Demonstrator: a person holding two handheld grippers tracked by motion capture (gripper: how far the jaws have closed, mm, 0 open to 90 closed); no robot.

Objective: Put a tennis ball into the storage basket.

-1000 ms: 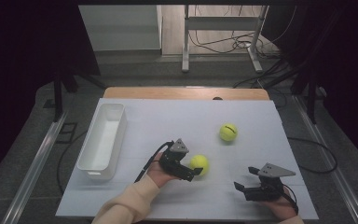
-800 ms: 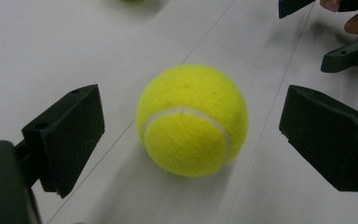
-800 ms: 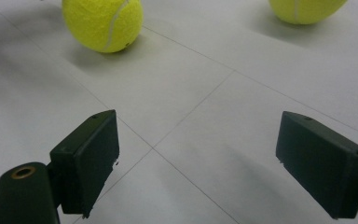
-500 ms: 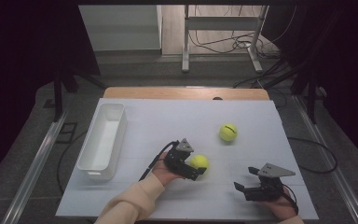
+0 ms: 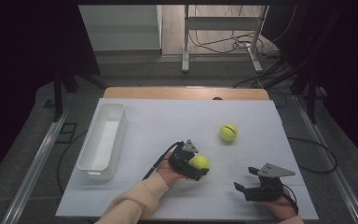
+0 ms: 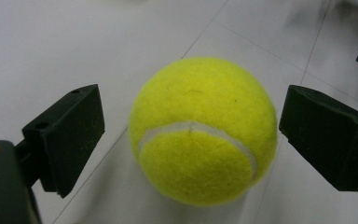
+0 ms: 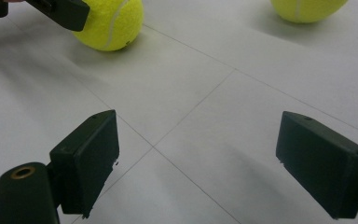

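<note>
- The left claw [image 5: 196, 164] is sitting low over the white surface [image 5: 168, 121], near its front middle, with its jaws spread apart around a tennis ball [image 5: 198, 162].
- In the left gripper view that tennis ball [image 6: 203, 130] is lying between the two black jaws; a gap is showing on the left side, while the right jaw is standing just beside the felt, and whether it is touching cannot be told.
- The ball is resting on the surface, its white seam curving across the face turned to the camera.
- The right claw [image 5: 243, 188] is resting near the front right of the surface, well apart from the ball, with its jaws wide apart and nothing between them.
- In the right gripper view, bare surface is lying between the open jaws, and the ball at the left claw [image 7: 112, 23] is showing at the top left.
- A second tennis ball [image 5: 228, 132] is lying farther back on the surface, to the right of the middle, apart from both claws.
- A white rectangular bin [image 5: 103, 135] is standing along the left side of the surface, well apart from the balls.
</note>
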